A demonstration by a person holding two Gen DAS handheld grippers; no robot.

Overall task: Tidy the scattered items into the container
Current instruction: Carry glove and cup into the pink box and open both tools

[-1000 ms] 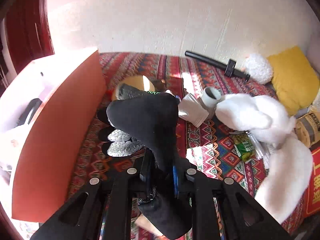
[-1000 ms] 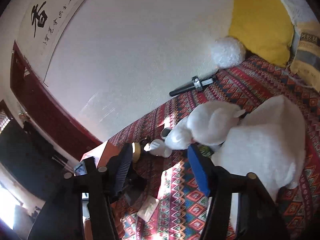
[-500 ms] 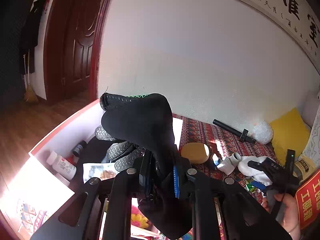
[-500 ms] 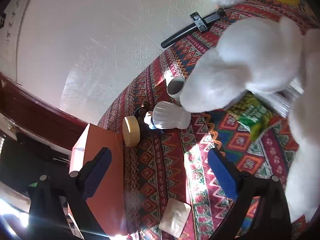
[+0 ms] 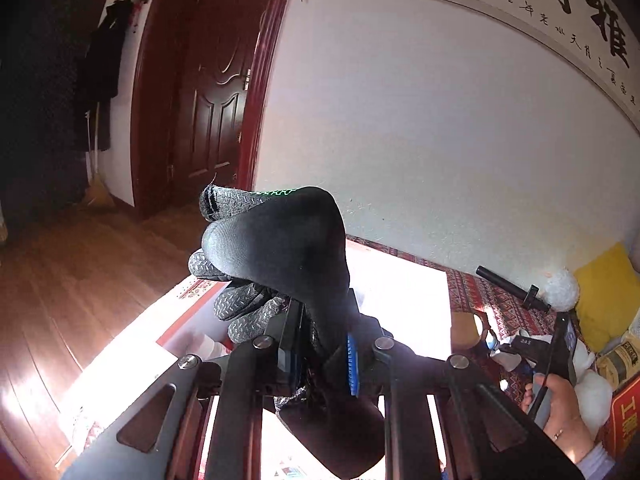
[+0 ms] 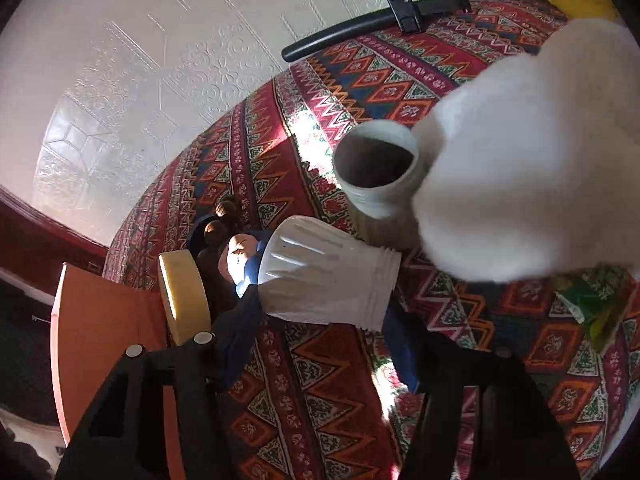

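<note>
wall scroll point(image 5: 552, 12): large brush characters "蘭 雅" | red packet point(image 5: 628, 412): "工"

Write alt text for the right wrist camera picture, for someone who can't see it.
The right gripper, its jaws closing, comes down around a ribbed white plastic jar lying on its side on a red patterned rug. Beside the jar are an open white tube, a white plush toy and a yellow tape roll.

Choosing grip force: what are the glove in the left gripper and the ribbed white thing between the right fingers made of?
Glove: black knit fabric, looks soft; grey diamond-textured, seemingly rubbery fingers.
Ribbed white piece: likely rigid matte plastic, with moulded flutes and threads.
</note>
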